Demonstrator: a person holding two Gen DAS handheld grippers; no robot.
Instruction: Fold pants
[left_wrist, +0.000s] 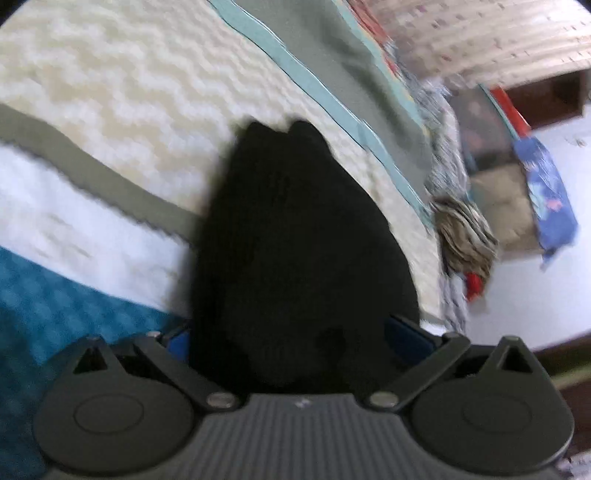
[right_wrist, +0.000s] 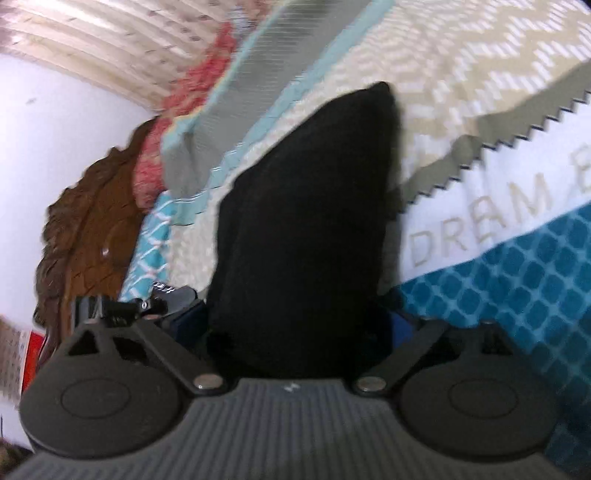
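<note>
The black pants (left_wrist: 295, 236) lie in a folded, dark bundle on the patterned bedspread (left_wrist: 122, 92), stretching away from my left gripper (left_wrist: 291, 332). Its blue pads (left_wrist: 400, 332) stand wide apart on either side of the cloth's near end, so the gripper is open. In the right wrist view the same black pants (right_wrist: 306, 221) run forward from my right gripper (right_wrist: 295, 325). That gripper is open too, its blue pads (right_wrist: 400, 325) flanking the cloth without squeezing it. The near edge of the pants is hidden behind both gripper bodies.
The bedspread (right_wrist: 461, 74) has beige zigzags, a white band with lettering (right_wrist: 491, 225) and a teal patch (right_wrist: 517, 295). A grey and light-blue blanket (left_wrist: 332, 59) lies beyond. Piled cloth (left_wrist: 465, 236) hangs at the bed's edge, and a brown carved headboard (right_wrist: 88, 229) stands against the wall.
</note>
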